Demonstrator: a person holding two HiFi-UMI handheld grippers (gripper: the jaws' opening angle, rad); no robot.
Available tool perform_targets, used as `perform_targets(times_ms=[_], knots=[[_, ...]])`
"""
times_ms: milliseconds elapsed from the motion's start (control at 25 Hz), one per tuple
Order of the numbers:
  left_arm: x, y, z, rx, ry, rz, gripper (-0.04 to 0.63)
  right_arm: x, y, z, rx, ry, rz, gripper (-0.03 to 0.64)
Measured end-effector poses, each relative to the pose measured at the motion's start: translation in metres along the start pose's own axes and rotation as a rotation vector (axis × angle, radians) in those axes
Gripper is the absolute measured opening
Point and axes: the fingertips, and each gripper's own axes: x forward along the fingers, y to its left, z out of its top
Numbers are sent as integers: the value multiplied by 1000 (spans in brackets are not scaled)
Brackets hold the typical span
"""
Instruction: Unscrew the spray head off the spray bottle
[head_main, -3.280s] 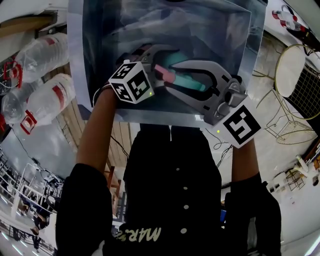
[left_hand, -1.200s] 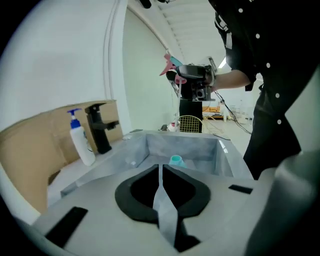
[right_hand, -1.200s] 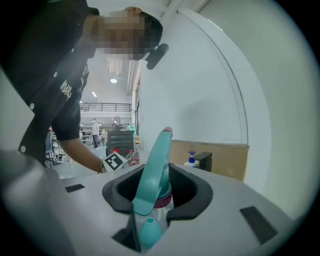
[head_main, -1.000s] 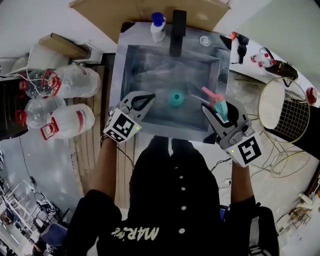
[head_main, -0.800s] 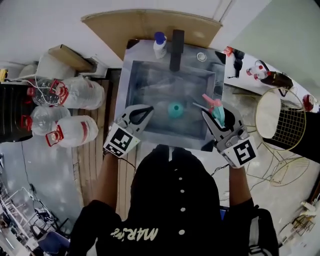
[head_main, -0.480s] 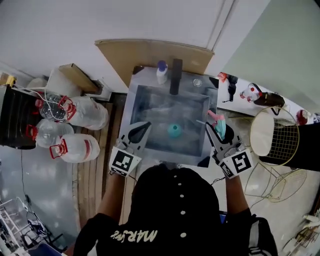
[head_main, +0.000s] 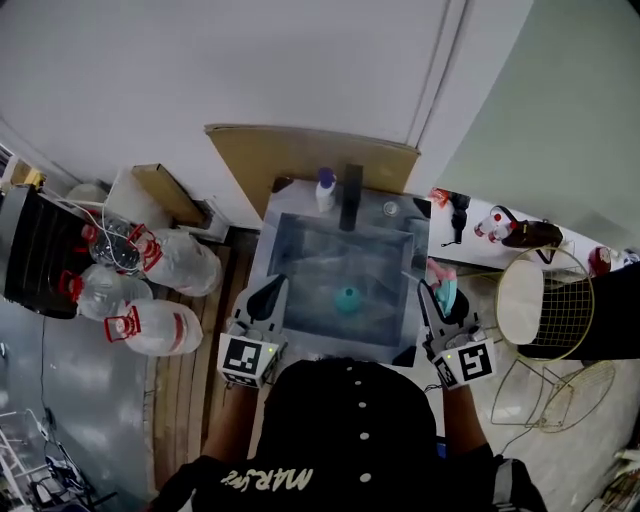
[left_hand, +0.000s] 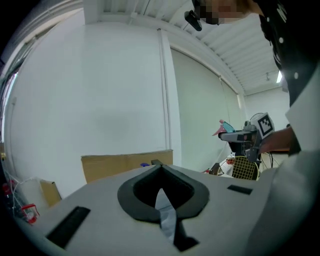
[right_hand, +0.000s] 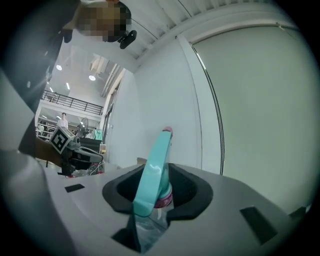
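right hand-held gripper (head_main: 437, 298) pinching the unscrewed spray head (right_hand: 151, 172)
Looks like light, stiff, slick plastic, so grip its collar. left hand-held gripper (head_main: 270, 296) closed and empty, bottle (head_main: 347, 297) down in the sink (head_main: 300, 240).

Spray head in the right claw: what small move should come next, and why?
Probably lower the right claw and set the spray head down beside the sink: it is already off the teal bottle, which sits alone in the basin, and the left claw is shut and empty.
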Motion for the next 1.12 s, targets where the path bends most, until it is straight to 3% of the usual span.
perform_targets(times_ms=[280,1120], knots=[[6,-5,7,43,-16,9,25,3,-5,5,1,-20,-36,143],[5,-3,4,63,-29,14,25,18,0,-4,4,4,-45,141]])
